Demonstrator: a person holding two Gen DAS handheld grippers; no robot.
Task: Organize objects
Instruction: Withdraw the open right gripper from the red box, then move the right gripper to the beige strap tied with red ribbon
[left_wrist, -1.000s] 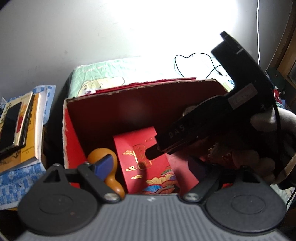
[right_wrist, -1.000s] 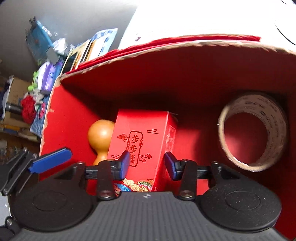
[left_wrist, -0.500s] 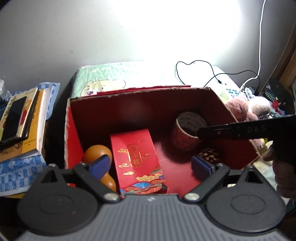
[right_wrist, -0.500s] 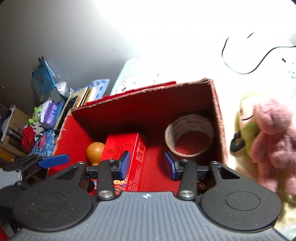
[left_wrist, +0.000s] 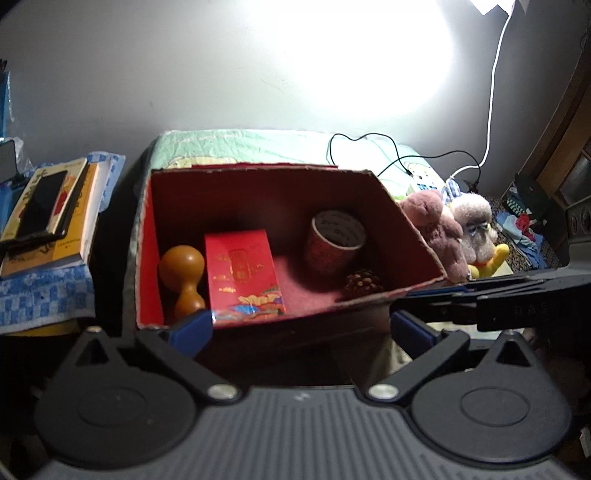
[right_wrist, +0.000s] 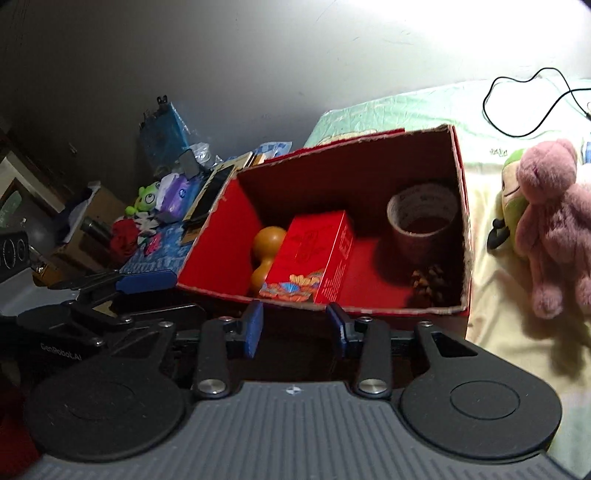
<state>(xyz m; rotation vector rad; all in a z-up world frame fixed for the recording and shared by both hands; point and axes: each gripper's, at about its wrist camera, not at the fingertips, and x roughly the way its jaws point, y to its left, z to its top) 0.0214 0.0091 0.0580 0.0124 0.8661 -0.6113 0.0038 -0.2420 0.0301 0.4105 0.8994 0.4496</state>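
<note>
Hovering both tongs just short of the red cardboard box (left_wrist: 424, 236), I am holding nothing in either. My left tongs (left_wrist: 301, 330) are spreading to their widest, with only the near wall of the box showing between the blue pads. My right tongs (right_wrist: 295, 326) are narrowing, and nothing is between them either.

The box is sitting on the bed (right_wrist: 406, 107) and already holding four things: a wooden gourd (left_wrist: 183, 275) at the left wall, a red gift carton (left_wrist: 242, 269) touching it, a roll of tape (left_wrist: 334, 238) toward the back right, and a pine cone (left_wrist: 364, 282) in the near right corner.

By my reckoning I am between items, looking for the next one. The plush toys (right_wrist: 546, 221) are lying on the bed just outside the right wall, so my right tongs are probably the ones to swing over, open again and take one.

Free floor inside is mostly the middle strip between carton and tape. A black cable (left_wrist: 373, 147) is trailing behind the box, and books (left_wrist: 48, 218) are stacked well to the left.
</note>
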